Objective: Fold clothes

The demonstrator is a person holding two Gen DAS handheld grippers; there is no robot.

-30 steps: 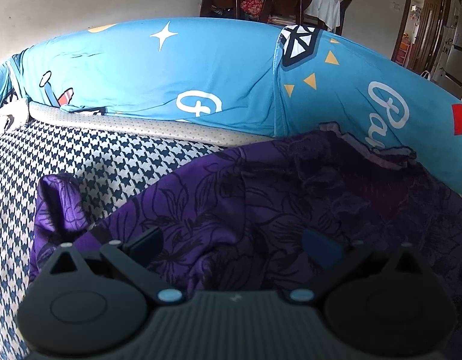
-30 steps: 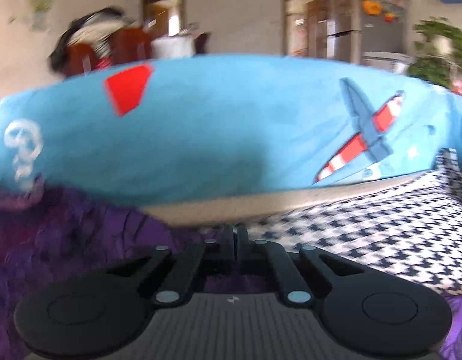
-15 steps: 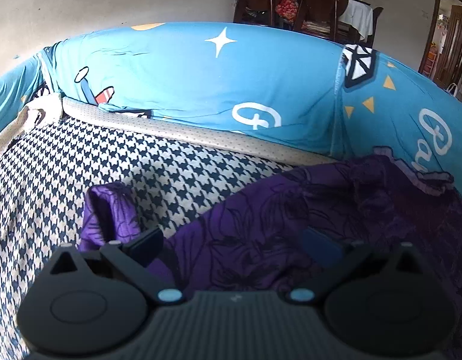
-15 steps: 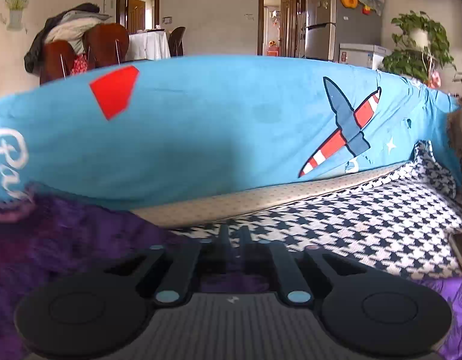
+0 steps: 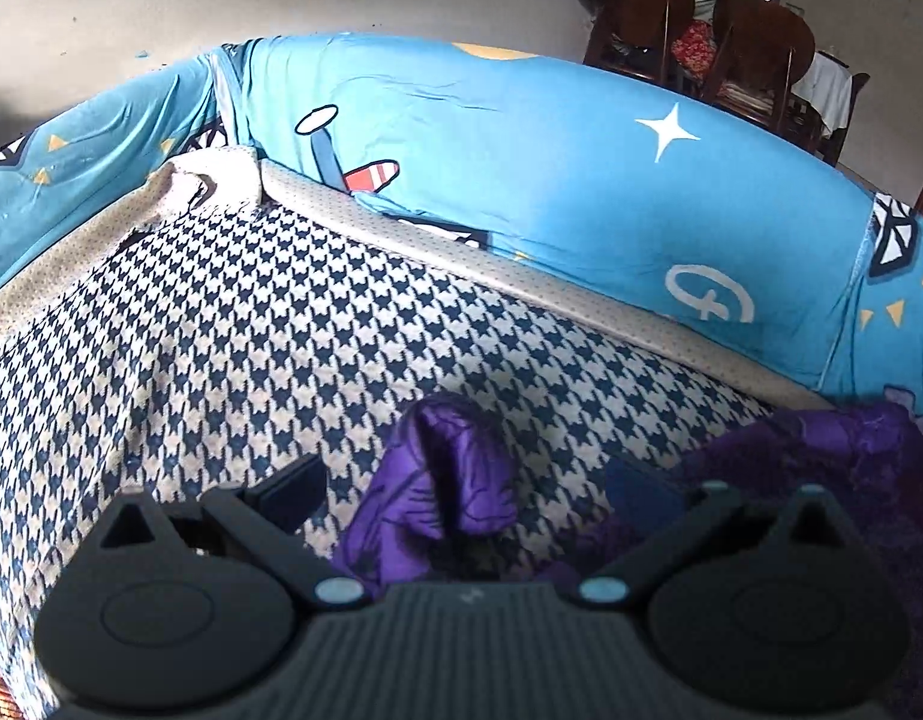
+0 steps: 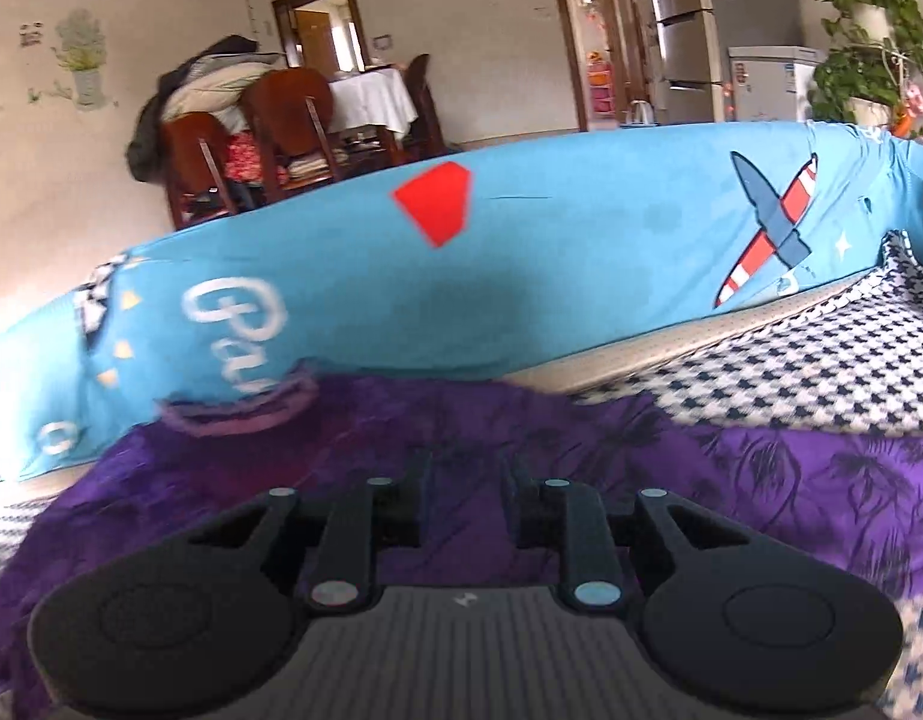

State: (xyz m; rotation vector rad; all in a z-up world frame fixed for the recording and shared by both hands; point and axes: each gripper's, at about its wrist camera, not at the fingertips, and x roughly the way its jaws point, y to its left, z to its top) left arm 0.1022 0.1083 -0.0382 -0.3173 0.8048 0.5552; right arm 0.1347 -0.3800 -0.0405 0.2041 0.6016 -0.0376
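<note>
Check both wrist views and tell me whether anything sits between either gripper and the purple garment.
Nothing visible does. The purple garment lies directly under the right gripper, whose jaws are opening with no cloth pinched. A bunched purple fold rises between the open left gripper's fingers.

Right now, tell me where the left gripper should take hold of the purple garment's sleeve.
Grip the purple sleeve at its raised, bunched end, coming from above along its length. It humps up off the houndstooth cover between the open left gripper's fingers, probably giving both pads cloth to pinch.
</note>
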